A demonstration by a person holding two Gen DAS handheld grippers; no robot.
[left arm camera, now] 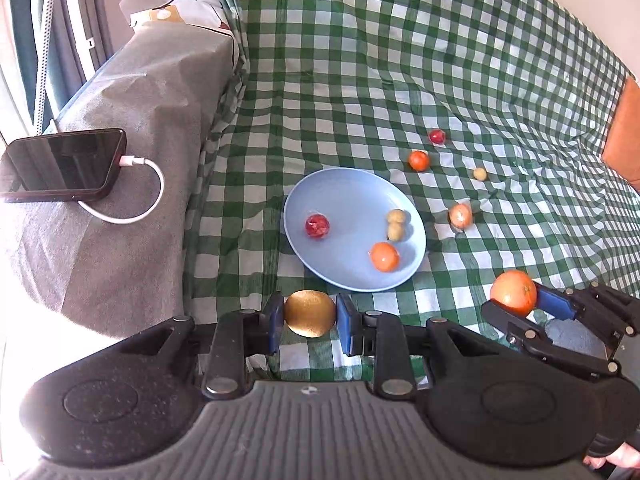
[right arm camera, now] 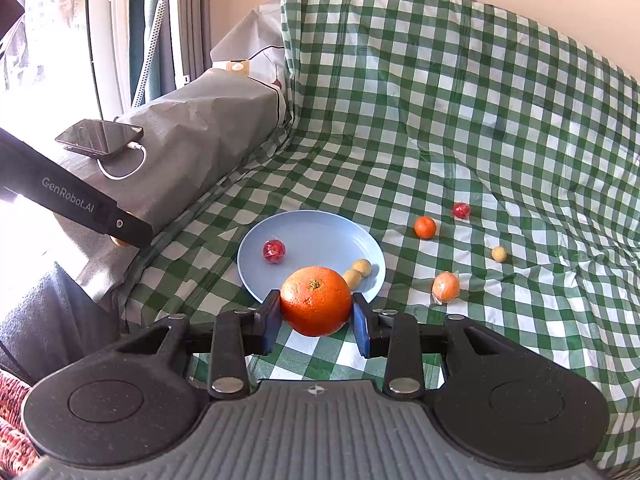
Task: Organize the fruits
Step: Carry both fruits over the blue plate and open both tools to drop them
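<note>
Left gripper (left arm camera: 310,322): pinching a kiwi (left arm camera: 310,313), just short of the plate's near rim.
Right gripper (right arm camera: 316,322): pinching an orange (right arm camera: 316,301), at the near rim too.
Plate (left arm camera: 344,196): straight ahead of both; holds four fruits, apparently.
Nearer: about equal; hard to judge.
Loose fruit: right of plate.

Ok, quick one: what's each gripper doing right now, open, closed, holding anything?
Left gripper: closed on a golden-brown kiwi, near the blue plate.
Right gripper: closed on a large orange, also near the plate's front edge.
</note>
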